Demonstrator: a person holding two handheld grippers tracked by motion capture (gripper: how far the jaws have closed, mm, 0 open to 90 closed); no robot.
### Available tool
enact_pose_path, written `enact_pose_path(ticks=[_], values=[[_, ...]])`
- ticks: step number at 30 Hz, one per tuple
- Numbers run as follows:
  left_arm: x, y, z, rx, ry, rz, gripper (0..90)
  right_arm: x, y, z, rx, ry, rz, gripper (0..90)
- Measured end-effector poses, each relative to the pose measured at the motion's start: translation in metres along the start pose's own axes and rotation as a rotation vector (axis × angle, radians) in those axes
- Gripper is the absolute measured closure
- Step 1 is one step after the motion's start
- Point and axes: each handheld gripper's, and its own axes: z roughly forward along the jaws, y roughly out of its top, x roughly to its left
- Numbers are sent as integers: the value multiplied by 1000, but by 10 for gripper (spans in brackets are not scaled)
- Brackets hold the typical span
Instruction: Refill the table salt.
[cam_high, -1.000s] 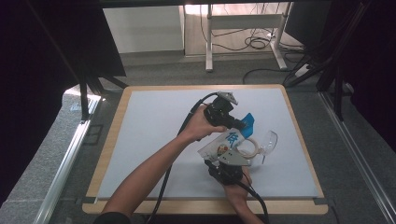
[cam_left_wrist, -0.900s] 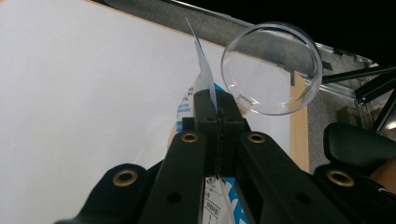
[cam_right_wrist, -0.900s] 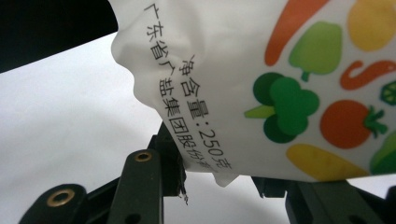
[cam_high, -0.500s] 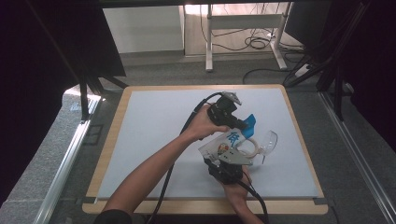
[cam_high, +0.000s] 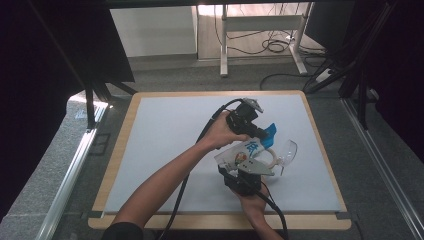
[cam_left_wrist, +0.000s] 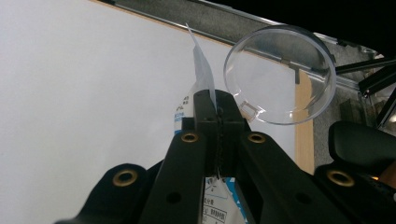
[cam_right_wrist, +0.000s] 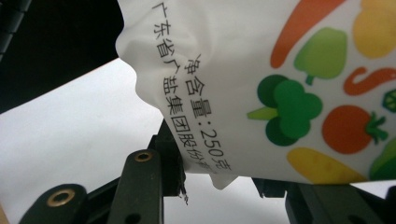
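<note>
High view: the bag (cam_high: 243, 152), a white pouch with blue characters and printed vegetables, is lifted above the right-centre of the desk (cam_high: 165, 150), slanting from lower left up to a blue top corner at the upper right. The left hand-held gripper (cam_high: 257, 131) reaches in from above-left, with the person's left hand (cam_high: 225, 132) wrapped round its body and a black cable trailing back along the forearm. The right hand-held gripper (cam_high: 245, 167) comes up from the near edge, its grey three-cornered plate lying just over the bag's lower end.

Just to the right of the bag sits a clear cup (cam_high: 282, 154), tipped on its side on the desk's white mat, its rim touching or nearly touching the bag; I cannot tell which.

Left gripper view: the left hand-held gripper's jaws are pressed together, pinching a thin edge of the bag (cam_left_wrist: 201, 74), which sticks up past their tips as a narrow white fin. The cup (cam_left_wrist: 280, 74) shows beyond, its round mouth facing the camera.

Right gripper view: the right hand-held gripper's jaws stand part-way apart on either side of the bag's (cam_right_wrist: 280, 88) bulging lower end, clamped on it. The bag's printed face, with black characters, a carrot, broccoli and a tomato, hangs close above them.
</note>
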Motion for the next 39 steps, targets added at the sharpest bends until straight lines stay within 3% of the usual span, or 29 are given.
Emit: enact_pose_path(ticks=[19, 27, 39], values=[[-1, 2, 0, 1, -3, 5, 900, 0, 1, -2, -11, 3, 7, 610], [-1, 3, 1, 0, -8, 11, 900, 3, 3, -2, -22, -17, -34, 614], [2, 6, 5, 8, -25, 9, 900, 4, 4, -3, -39, -31, -2, 613]])
